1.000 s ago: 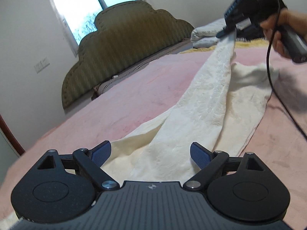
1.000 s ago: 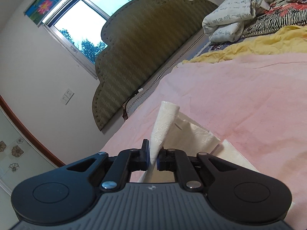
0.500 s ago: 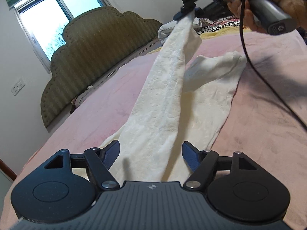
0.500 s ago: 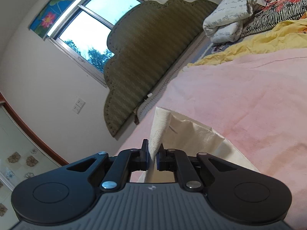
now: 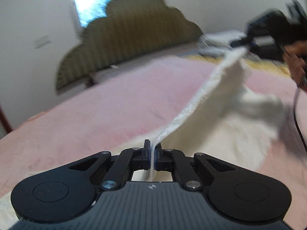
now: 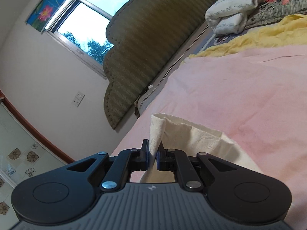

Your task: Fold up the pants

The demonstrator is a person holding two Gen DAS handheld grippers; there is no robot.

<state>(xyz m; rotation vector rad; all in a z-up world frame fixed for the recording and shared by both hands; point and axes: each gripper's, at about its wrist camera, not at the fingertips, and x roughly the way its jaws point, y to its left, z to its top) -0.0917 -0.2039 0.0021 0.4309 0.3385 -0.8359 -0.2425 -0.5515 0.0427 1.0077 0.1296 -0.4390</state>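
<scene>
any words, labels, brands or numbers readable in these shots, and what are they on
No text can be read.
Folded white bedding: dark script-like print, too small and blurred to read.
Right gripper housing: a small round emblem, no letters.
Left gripper housing: same emblem, no letters.
Window blind: lotus picture only.

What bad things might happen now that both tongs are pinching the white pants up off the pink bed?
1. The left tongs pinch only a thin edge of the pants, so it may slip free.
2. The other leg sags loose on the pink blanket, so the fold might land crooked.
3. The right tongs hold a bunched corner, which could leave wrinkles.
</scene>
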